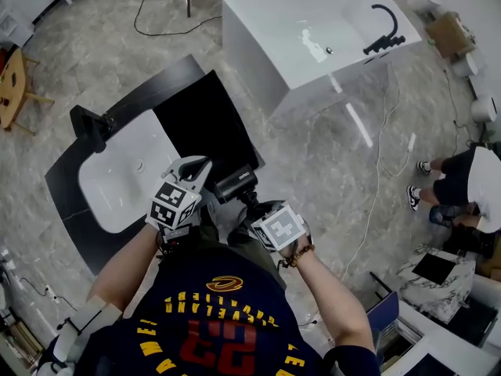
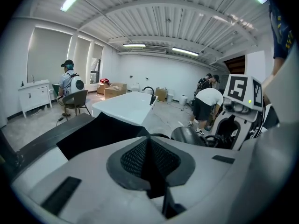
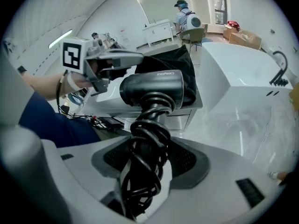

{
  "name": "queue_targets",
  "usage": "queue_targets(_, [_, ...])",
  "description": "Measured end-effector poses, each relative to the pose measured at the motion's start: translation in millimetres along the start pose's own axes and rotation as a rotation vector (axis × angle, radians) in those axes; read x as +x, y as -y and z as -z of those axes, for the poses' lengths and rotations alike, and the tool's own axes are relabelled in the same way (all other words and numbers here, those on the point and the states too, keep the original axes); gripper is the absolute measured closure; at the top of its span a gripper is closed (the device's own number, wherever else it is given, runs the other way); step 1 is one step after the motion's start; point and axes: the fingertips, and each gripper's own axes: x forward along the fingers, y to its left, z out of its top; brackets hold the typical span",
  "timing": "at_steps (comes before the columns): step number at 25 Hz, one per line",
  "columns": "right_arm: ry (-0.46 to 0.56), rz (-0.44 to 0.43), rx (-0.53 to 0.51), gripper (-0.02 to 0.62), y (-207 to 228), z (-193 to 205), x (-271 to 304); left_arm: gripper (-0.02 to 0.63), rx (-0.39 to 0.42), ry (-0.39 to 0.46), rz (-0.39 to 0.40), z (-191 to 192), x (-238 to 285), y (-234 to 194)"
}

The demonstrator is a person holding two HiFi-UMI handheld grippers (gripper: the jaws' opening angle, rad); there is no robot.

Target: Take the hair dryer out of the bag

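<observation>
**Desk:** Where's the hair dryer?

**Operator:** The hair dryer (image 3: 152, 88) is in my right gripper (image 1: 252, 206). It's out of the bag (image 1: 196, 120) and held in the air, just beside the bag's near corner and close to the table's (image 1: 149, 92) front edge. The barrel sits crosswise in my right gripper view, and the handle runs down into the fingers.

**Desk:** What's the grip like?

**Operator:** The right fingers are clamped on the handle, over the black cord (image 3: 147, 139) wound around it. The coils fill the space between the pads.

**Desk:** And the left side?

**Operator:** I have the left gripper (image 2: 148, 143) with its fingers drawn together at the bag's near edge. Black fabric runs right up to the tips. I can't tell whether a fold is pinched between them.

**Desk:** What about the bag itself?

**Operator:** It's black and lies flat on the dark table, just beside the white basin (image 1: 125, 171) set into the top.

**Desk:** Anything else around?

**Operator:** There's a white bathtub (image 1: 313, 22) on the floor beyond the table, well apart from it. A person (image 1: 470, 182) in a white top is bent over at the right edge of my head view.
</observation>
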Motion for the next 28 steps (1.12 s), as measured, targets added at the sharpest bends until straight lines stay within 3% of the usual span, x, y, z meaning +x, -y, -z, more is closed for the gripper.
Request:
queue_targets(3, [0.080,-0.061,0.086,0.344,-8,9,-27,0.584,-0.005,-0.011,0.009,5,3,6])
queue_targets(7, [0.185,-0.004,0.147,0.344,13,3,-66,0.584,-0.013,-0.028,0.033,11,7,19])
queue_targets(12, [0.292,0.060,0.149,0.344,41,-37,-95,0.584,-0.007,-0.066,0.074,21,20,41])
queue_targets(16, [0.342,0.062,0.134,0.344,47,-83,-88,0.573,0.001,-0.106,0.114,36,30,59])
queue_targets(19, [0.345,0.039,0.115,0.344,46,-119,-68,0.458,-0.004,-0.107,0.157,38,29,71])
queue_targets(23, [0.312,0.032,0.074,0.344,44,-161,-38,0.439,-0.004,-0.095,0.204,37,9,78])
queue_targets(28, [0.243,0.056,0.021,0.344,46,-200,1,0.439,0.072,-0.046,0.273,30,-33,89])
